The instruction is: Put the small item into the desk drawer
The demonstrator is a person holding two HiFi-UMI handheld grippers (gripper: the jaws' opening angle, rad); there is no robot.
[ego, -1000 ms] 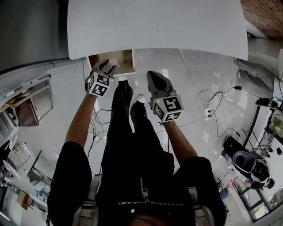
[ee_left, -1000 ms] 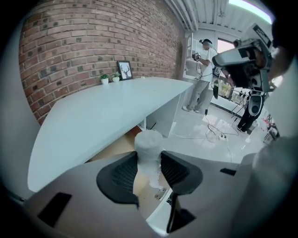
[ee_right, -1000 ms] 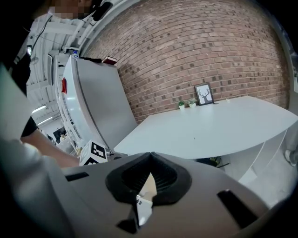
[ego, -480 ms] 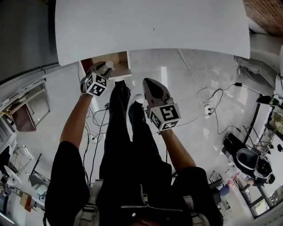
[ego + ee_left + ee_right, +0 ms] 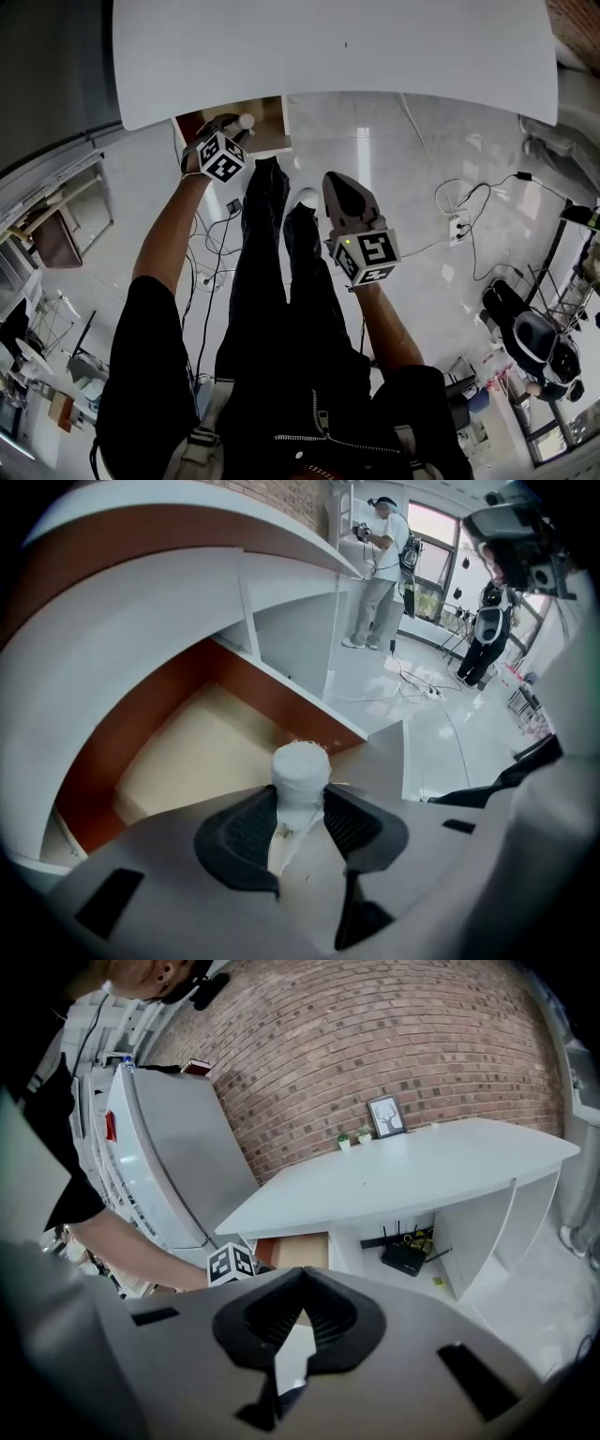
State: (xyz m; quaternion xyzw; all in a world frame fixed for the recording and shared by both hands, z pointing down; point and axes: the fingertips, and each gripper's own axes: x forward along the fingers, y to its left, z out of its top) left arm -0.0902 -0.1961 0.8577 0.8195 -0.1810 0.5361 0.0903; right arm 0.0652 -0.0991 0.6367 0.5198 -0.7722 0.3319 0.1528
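Item: a small white cylinder with a rough, wrapped surface, clenched at its lower half between the ribbed black pads of the left gripper, with its rounded top standing clear beyond the fingertips.
Item axis: its long axis ran along the jaws, pointing out ahead of the gripper.
Item to drawer: in the left gripper view the pale floor of the open, brown-walled desk drawer lay at about 10 o'clock from the item, beyond and below it. In the head view the item sat over the drawer opening, just under the bench edge.
Bench: a white top at 12 o'clock from both grippers, overhanging the drawer.
Right gripper: empty, its jaws closed tip to tip, well apart at 4 o'clock from the drawer in the head view.
Nearer arm: the left.
Next move, as judged: lower and let go; little sideways travel seemed needed.
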